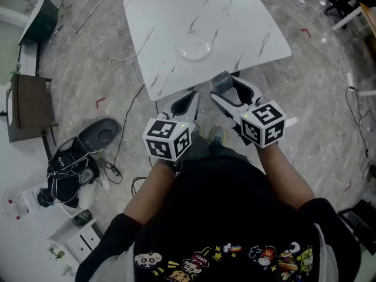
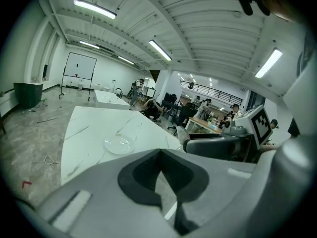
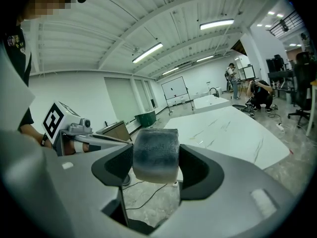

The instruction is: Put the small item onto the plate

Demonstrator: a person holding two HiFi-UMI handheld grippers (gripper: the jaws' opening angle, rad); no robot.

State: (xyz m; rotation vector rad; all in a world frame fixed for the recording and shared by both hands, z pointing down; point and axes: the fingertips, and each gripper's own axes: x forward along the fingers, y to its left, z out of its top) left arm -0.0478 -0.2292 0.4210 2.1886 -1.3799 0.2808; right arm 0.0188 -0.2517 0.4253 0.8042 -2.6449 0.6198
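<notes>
A clear glass plate (image 1: pixel 194 47) lies near the middle of the white marble table (image 1: pixel 247 16), and it also shows in the left gripper view as the plate (image 2: pixel 119 144). My right gripper (image 1: pixel 223 87) is shut on the small item (image 1: pixel 221 81), a grey translucent block, held in the air just short of the table's near edge. In the right gripper view the small item (image 3: pixel 155 154) sits squeezed between both dark pads. My left gripper (image 1: pixel 187 98) hovers beside it to the left, shut with nothing in it; its jaws meet in the left gripper view (image 2: pixel 159 180).
Below the grippers is grey stone floor with cables (image 1: pixel 126 128). A black bag and round lid (image 1: pixel 97 135) lie at the left, with a brown cabinet (image 1: pixel 29 104) and a green bin (image 1: pixel 41 19) further left. Office chairs and people are far behind the table (image 2: pixel 163 108).
</notes>
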